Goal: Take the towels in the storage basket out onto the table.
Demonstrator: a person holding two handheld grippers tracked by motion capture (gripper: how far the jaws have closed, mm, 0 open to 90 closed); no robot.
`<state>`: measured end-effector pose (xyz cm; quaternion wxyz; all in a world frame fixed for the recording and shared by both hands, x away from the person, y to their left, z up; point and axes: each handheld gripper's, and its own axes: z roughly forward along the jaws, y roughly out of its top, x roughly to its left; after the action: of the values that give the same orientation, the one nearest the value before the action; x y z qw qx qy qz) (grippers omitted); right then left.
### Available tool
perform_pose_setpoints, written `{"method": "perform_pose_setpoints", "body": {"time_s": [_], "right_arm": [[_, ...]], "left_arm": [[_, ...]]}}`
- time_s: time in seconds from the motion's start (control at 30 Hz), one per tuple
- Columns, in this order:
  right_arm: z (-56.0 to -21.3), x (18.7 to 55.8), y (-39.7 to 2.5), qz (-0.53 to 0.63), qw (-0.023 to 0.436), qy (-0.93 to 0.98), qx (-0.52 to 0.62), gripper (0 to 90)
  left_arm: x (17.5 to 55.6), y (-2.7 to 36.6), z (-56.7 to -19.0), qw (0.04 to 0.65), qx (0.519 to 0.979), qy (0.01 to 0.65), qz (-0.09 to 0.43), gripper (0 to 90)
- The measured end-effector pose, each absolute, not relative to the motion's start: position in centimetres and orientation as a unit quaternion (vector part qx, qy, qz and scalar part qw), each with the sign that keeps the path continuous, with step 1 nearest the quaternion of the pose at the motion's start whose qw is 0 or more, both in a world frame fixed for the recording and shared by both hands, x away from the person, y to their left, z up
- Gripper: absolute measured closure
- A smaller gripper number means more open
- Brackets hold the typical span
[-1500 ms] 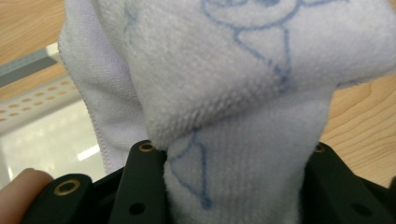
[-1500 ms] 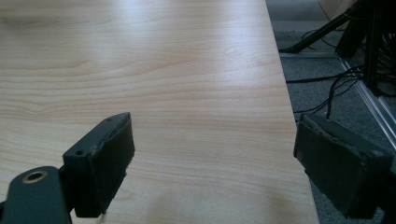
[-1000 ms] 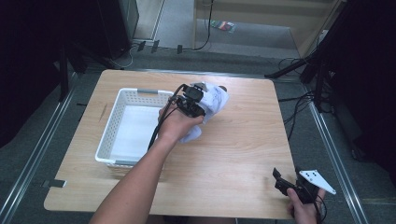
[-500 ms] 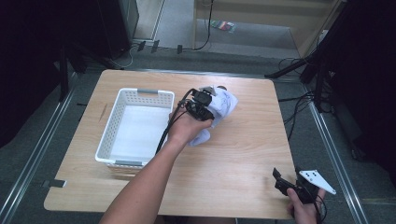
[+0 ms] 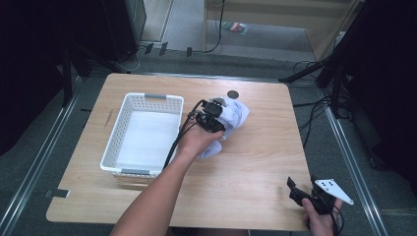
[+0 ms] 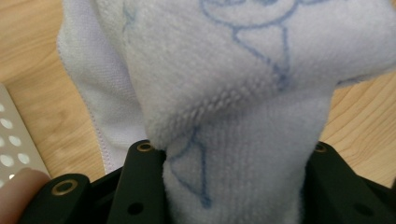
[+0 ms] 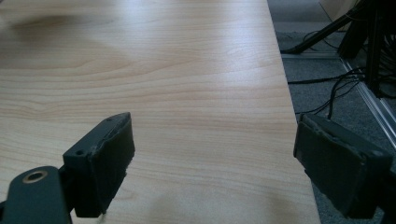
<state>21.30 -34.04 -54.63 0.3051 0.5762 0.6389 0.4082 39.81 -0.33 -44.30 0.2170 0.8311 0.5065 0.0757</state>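
A white towel with blue line drawings [image 5: 237, 115] lies bunched on the wooden table [image 5: 265, 162], just right of the white basket [image 5: 156, 97]. My left gripper [image 5: 214, 121] is at the towel's left side. In the left gripper view a thick fold of the towel [image 6: 233, 93] is pinched between the two black jaws of the left gripper [image 6: 229, 156], which is shut on it. My right gripper [image 5: 296, 190] hovers at the table's front right corner, open, with only bare wood between its fingers [image 7: 107, 158].
The basket is empty and takes up the table's left half. A small dark round mark [image 5: 233, 94] sits behind the towel. Cables and stand legs [image 5: 319, 73] lie on the floor beyond the right edge. A grey plate [image 5: 334, 191] tops the right gripper.
My left hand has shifted to the right, away from the basket, carrying the towel with it. The right gripper has stayed in place.
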Motion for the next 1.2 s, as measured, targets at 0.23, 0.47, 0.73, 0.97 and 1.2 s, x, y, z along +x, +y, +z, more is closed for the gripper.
{"method": "perform_pose_setpoints", "body": {"time_s": [0.23,0.47,0.73,0.97,1.2], "right_arm": [[-54.6,21.3,-34.0,0.408,0.305,0.639,0.576,12.6],[-54.6,21.3,-34.0,0.408,0.306,0.639,0.576,12.6],[-54.6,21.3,-34.0,0.408,0.305,0.640,0.576,12.5],[-54.6,21.3,-34.0,0.407,0.306,0.640,0.575,12.6],[-54.6,21.3,-34.0,0.406,0.306,0.640,0.576,12.6]], "left_arm": [[39.6,-0.1,-45.9,0.215,0.830,0.510,0.062,59.6],[39.1,-0.5,-48.1,0.208,0.831,0.513,0.053,59.6],[39.4,-0.4,-47.9,0.225,0.813,0.536,0.028,10.8],[39.3,0.0,-47.5,0.235,0.814,0.530,0.028,0.0],[39.3,0.4,-47.2,0.236,0.815,0.529,0.026,0.0]]}}
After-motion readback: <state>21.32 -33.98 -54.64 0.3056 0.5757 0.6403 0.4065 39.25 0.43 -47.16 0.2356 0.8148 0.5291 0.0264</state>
